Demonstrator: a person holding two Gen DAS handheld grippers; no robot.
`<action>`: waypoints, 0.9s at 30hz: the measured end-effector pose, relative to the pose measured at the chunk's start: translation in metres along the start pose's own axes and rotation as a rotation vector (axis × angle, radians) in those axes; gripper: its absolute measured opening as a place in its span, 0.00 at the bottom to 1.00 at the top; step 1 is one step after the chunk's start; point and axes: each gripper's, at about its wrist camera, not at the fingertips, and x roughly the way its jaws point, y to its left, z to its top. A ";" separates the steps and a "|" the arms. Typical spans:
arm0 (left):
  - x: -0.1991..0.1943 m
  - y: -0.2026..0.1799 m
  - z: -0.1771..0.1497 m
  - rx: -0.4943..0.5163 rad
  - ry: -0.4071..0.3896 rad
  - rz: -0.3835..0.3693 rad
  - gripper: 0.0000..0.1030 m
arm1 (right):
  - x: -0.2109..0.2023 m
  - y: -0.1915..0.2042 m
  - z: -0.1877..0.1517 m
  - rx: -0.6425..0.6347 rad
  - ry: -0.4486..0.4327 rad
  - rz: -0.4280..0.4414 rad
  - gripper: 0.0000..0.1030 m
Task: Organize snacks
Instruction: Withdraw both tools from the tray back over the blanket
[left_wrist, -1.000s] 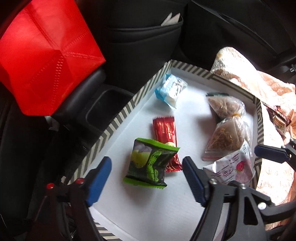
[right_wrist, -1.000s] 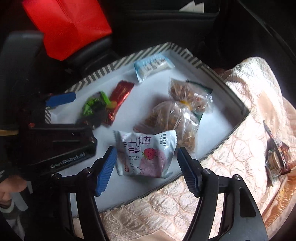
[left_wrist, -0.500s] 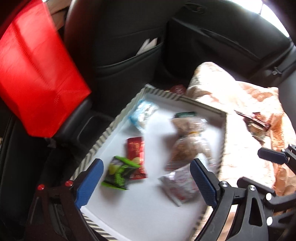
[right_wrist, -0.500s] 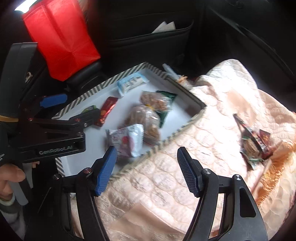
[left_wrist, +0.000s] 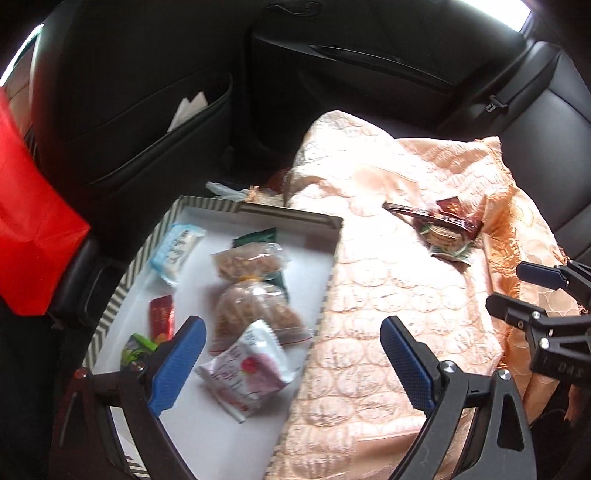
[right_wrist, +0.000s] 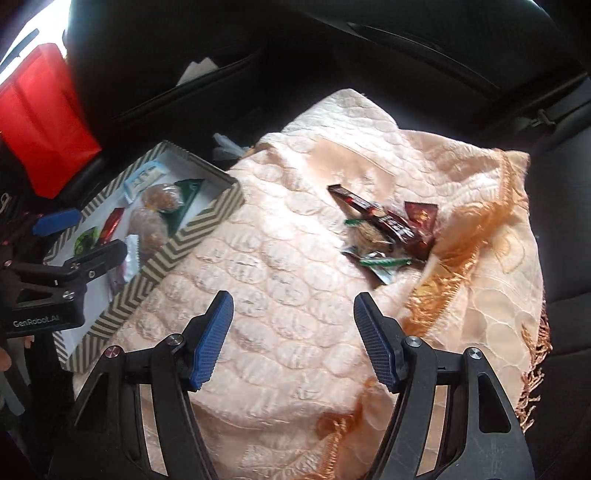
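1. The left gripper (left_wrist: 291, 363) stands wide, nothing between its blue pads; it hangs over the right edge of the tray (left_wrist: 332, 258), where the tray meets the peach blanket (left_wrist: 388, 295)
2. The right gripper (right_wrist: 293, 341) is also wide and holds nothing; it hovers above bare blanket (right_wrist: 277, 258), with the loose snacks beyond it
3. In the tray lie a white packet with a pink picture (left_wrist: 247, 369) nearest the left gripper, two clear bags of brown snacks (left_wrist: 251, 306) touching each other behind it, a dark green packet (left_wrist: 258, 236) partly under them, a pale blue packet (left_wrist: 177, 251) near the far left wall, a red bar (left_wrist: 161, 321) and a bright green packet (left_wrist: 136, 349) partly hidden by the left finger
4. A small heap of snacks (right_wrist: 388, 232) rests on the blanket, well apart from the tray: dark red and brown wrappers, green-edged packets, all overlapping
5. A red bag (left_wrist: 26, 221) stands left of the tray, on the dark car seat
6. Papers (left_wrist: 188, 109) stick out of the seat-back pocket behind the tray
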 end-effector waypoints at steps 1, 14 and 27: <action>0.002 -0.006 0.002 0.008 0.004 -0.008 0.94 | 0.002 -0.009 -0.001 0.019 0.008 -0.006 0.66; 0.035 -0.059 0.032 0.058 0.055 -0.061 0.94 | 0.012 -0.067 0.003 0.174 0.035 0.013 0.66; 0.085 -0.090 0.088 -0.024 0.120 -0.087 0.94 | 0.033 -0.102 0.020 0.228 0.029 0.031 0.66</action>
